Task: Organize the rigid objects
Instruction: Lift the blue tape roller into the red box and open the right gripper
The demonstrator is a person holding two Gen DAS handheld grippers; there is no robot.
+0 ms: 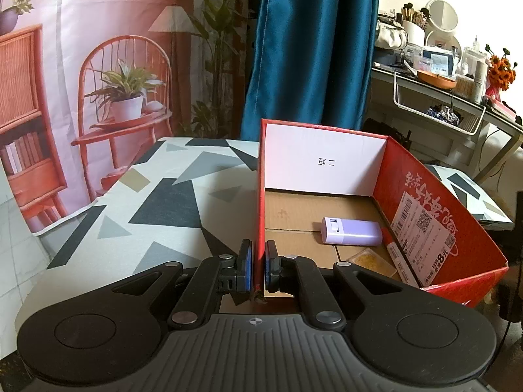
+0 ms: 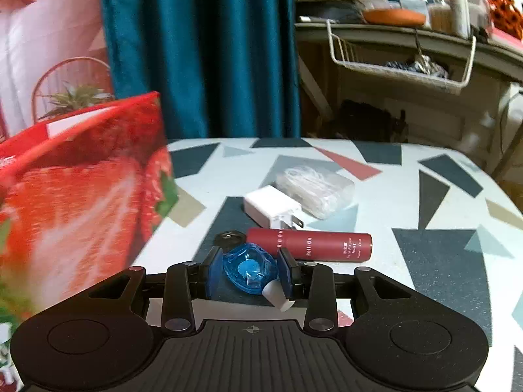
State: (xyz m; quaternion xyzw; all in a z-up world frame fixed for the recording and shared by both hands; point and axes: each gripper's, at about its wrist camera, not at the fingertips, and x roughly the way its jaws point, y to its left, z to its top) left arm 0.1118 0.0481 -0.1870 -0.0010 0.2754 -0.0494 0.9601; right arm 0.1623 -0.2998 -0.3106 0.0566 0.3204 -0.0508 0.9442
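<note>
Red box point(image 1: 441, 215) stands open-topped on the patterned bench point(image 1: 170, 202); left claw point(image 1: 258, 269) is clamped on its near side wall, one pad outside and one inside. Inside the box lie a lilac case point(image 1: 351, 231), a marker point(image 1: 400, 261) along the far wall and a small gold-filled clear case point(image 1: 371, 261). Right of the box, right claw point(image 2: 250, 272) grips a blue translucent dispenser point(image 2: 250, 272); just beyond it lie a maroon tube point(image 2: 310, 244), a white charger point(image 2: 271, 205) and a clear packet point(image 2: 315, 189).
</note>
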